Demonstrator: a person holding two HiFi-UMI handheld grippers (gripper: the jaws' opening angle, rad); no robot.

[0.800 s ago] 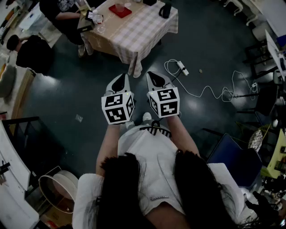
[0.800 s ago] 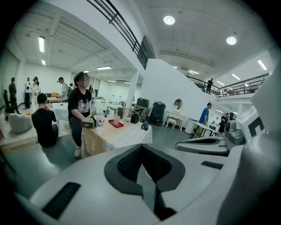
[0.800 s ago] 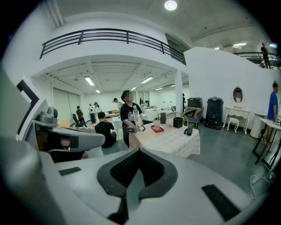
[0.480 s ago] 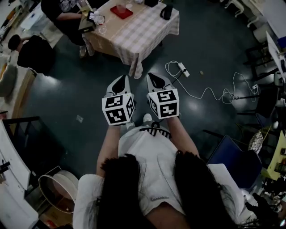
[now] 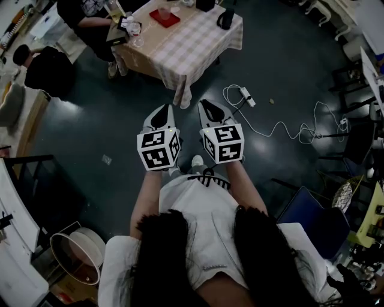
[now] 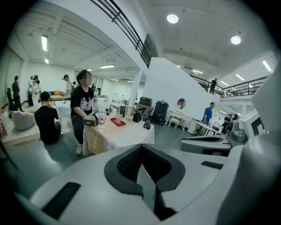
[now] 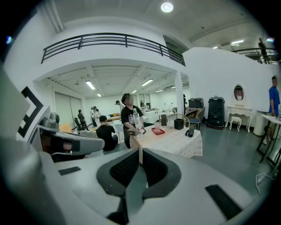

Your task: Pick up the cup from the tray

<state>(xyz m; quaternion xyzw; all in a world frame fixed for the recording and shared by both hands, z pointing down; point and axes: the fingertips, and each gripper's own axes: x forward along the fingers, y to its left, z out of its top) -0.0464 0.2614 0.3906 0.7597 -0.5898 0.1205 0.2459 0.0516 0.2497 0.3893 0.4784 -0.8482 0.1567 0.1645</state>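
A clear cup stands on a red tray on a table with a checked cloth, far ahead of me. Both grippers hang side by side over the dark floor, well short of that table. My left gripper and right gripper are shut with nothing between the jaws. The left gripper view looks past its gripper to the cup and tray in the distance. Seen from the right gripper, the cup on its tray is small and distant too.
A person in black stands at the table's left side; another sits on the floor. A black jug and a glass are on the table. A white cable with a power strip lies on the floor; a blue chair stands at right.
Both grippers stay shut and side by side. The view has shifted slightly, so the table and floor cable sit a little further right and lower in the picture.
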